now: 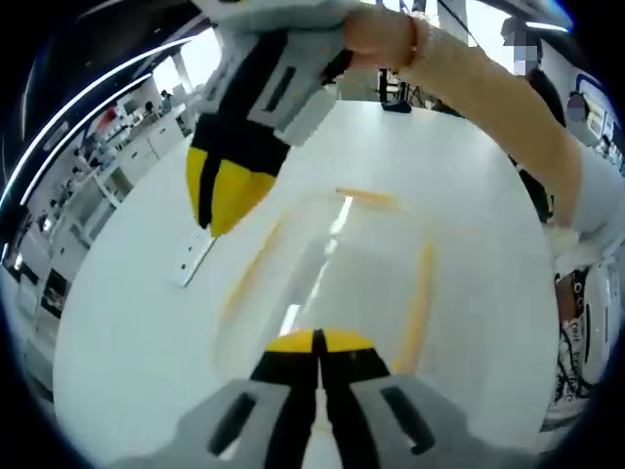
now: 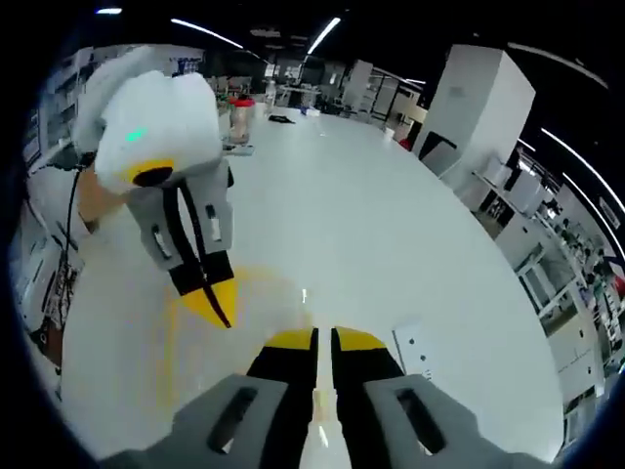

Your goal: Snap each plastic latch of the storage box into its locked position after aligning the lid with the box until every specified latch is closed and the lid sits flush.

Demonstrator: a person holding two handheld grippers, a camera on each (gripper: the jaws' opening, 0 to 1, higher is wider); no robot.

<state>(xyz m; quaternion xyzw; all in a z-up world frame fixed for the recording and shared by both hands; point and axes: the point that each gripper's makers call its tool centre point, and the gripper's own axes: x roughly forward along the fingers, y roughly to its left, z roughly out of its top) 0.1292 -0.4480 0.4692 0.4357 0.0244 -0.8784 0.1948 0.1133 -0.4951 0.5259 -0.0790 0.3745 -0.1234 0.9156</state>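
White counter (image 1: 469,195) in a bright workshop, clear yellow-trimmed lid (image 1: 332,274) beneath, left claw (image 1: 317,340) clenched empty, right claw (image 2: 322,339) nearly clenched, empty.

Left gripper view: lid (image 1: 332,264) lies flat on table (image 1: 459,186), centre frame. Left gripper (image 1: 317,342) at 6 o'clock, tips over lid's near edge. Right gripper (image 1: 223,195) enters from 11 o'clock, tips over lid's left edge; latch (image 1: 193,259) just below them, on table beside lid.

Right gripper view: right gripper (image 2: 322,340) at 6 o'clock, left gripper (image 2: 213,298) at 9 o'clock, latch (image 2: 418,347) at 4 o'clock.
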